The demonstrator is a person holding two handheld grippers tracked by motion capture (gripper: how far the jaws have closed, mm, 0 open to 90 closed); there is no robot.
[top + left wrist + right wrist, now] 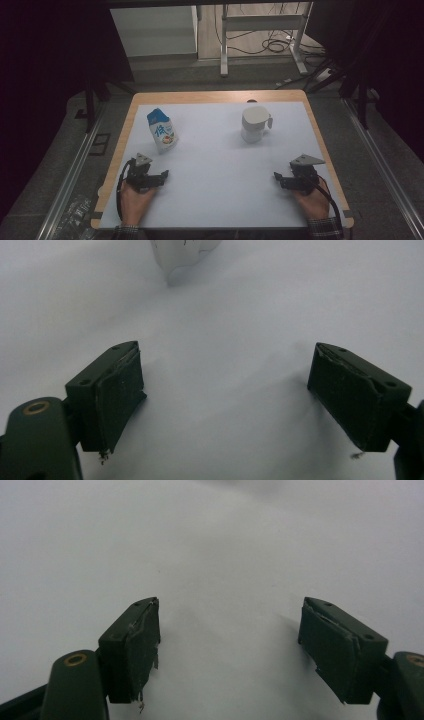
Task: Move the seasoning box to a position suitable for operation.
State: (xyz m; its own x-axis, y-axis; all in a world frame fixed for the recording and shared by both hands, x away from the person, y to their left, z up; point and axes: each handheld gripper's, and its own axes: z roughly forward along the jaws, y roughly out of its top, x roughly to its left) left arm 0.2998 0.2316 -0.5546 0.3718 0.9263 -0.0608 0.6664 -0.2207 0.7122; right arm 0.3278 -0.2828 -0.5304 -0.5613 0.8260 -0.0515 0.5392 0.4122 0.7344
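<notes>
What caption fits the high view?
Both open grippers, left and right, rest before milk carton and white pitcher.

Table (pixel 220 96), white sheet (pixel 220 170): carton (pixel 162 131), jug (pixel 255 125).

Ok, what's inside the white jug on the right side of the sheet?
Can't tell. The white jug stands upright on the white sheet, and in the high view its top looks closed by a white lid, so any contents are hidden. Nothing rests on top of it.

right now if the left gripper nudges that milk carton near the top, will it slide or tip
The milk carton would probably tip: it stands tall on a narrow base and already looks slightly tilted. The white sheet under it looks smooth, so a low push may slide it. It is likely crushable if squeezed hard.
</notes>
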